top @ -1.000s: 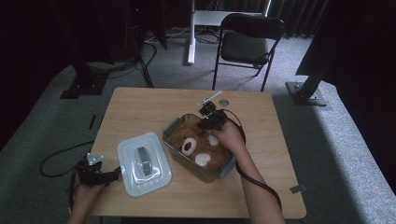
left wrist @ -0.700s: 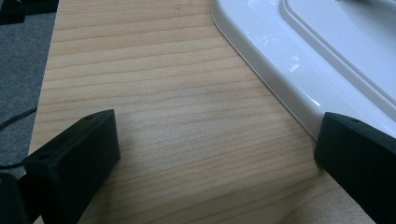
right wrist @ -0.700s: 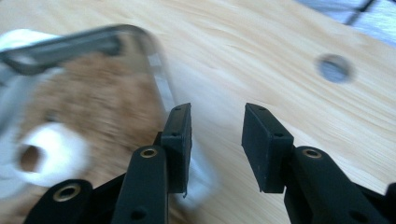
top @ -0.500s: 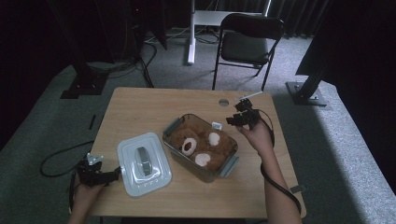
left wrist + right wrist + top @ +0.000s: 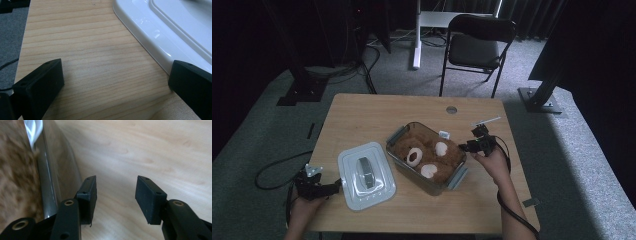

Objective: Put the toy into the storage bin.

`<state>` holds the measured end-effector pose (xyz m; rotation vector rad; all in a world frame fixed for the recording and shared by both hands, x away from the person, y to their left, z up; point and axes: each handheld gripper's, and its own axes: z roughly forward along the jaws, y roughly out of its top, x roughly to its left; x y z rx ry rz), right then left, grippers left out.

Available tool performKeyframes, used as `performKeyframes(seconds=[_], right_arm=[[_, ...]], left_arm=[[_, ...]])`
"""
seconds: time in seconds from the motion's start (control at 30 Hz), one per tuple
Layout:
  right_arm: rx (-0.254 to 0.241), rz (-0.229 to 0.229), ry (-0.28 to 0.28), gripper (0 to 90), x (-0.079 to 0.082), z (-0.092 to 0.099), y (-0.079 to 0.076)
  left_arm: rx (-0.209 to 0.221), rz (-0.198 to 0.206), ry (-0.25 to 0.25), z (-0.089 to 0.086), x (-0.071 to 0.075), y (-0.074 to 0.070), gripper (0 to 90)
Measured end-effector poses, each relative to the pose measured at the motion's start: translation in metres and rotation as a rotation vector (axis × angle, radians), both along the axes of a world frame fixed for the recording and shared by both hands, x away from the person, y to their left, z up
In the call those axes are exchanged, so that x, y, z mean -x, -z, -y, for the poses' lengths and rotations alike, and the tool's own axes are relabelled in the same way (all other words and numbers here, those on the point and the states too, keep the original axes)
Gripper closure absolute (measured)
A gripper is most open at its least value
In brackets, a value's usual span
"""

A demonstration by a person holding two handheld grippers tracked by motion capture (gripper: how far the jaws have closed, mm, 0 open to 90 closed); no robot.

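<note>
I see a black chair point(image 5: 479, 42) at the top of the high view, past the far edge of the bench point(image 5: 377, 112). A small round hole point(image 5: 451, 109) sits in the bench near that edge, and a thin white strip point(image 5: 486, 121) lies just right of it. A cable point(image 5: 272, 170) curls on the floor at the lower left.

The box point(image 5: 427, 156) sits in the middle of the bench. It is see-through with grey clips, and it is full of a brown furry toy point(image 5: 428, 155) with pale round spots. The white lid point(image 5: 364, 175) lies flat on the bench, just left of the box, with a grey handle on top.

My right hand-held gripper point(image 5: 473, 145) is just beside the right wall of the box. Its jaws have just been opening, with nothing between them but bare bench. One jaw is right next to the wall.

My left hand-held gripper point(image 5: 332, 187) is at the lower left, by the lid's edge. Its jaws are spread wide over bare wood and hold nothing.
</note>
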<state>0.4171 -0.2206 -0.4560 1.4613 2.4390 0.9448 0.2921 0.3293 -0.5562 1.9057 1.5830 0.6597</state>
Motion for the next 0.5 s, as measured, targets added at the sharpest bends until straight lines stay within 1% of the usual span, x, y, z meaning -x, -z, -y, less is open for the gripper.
performKeyframes(seconds=[0.03,0.07,0.13,0.17,0.2,0.23,0.3,0.4,0.43,0.47,0.5], right_arm=[[0.006,0.001,0.007,53.5,0.002,0.001,0.001],[-0.021,-0.004,-0.012,59.5,0.005,0.003,0.0],[-0.029,-0.012,-0.023,59.5,0.006,0.003,0.001],[-0.025,-0.015,-0.028,61.1,0.008,0.002,0.001],[-0.039,-0.019,-0.044,64.6,0.01,0.002,0.002],[-0.047,-0.016,-0.051,66.2,0.015,0.001,0.003],[-0.055,-0.016,-0.057,66.2,0.017,0.002,0.004],[-0.103,-0.04,-0.083,64.2,0.022,0.005,0.009],[-0.103,-0.04,-0.083,64.2,0.022,0.005,0.009],[-0.114,-0.044,-0.086,63.9,0.025,0.005,0.011],[-0.129,-0.052,-0.097,63.9,0.03,0.005,0.013]], left_arm=[[0.0,0.0,0.0,0.0,0.0,0.0,0.7],[0.0,0.0,0.002,0.0,0.0,0.0,0.7],[-0.001,0.0,0.003,0.0,0.0,0.0,0.7],[-0.002,-0.001,0.003,0.0,0.0,0.0,0.7],[-0.002,-0.001,0.003,0.0,0.0,0.0,0.7],[-0.002,-0.001,0.003,0.0,0.0,0.0,0.7],[-0.002,-0.001,0.003,0.0,0.0,0.0,0.7],[-0.002,-0.001,0.005,0.0,0.0,0.0,0.7],[-0.002,-0.001,0.005,0.0,0.0,0.0,0.7],[-0.001,0.0,0.007,0.0,0.0,0.0,0.7],[-0.002,0.0,0.007,0.0,0.0,0.0,0.7]])
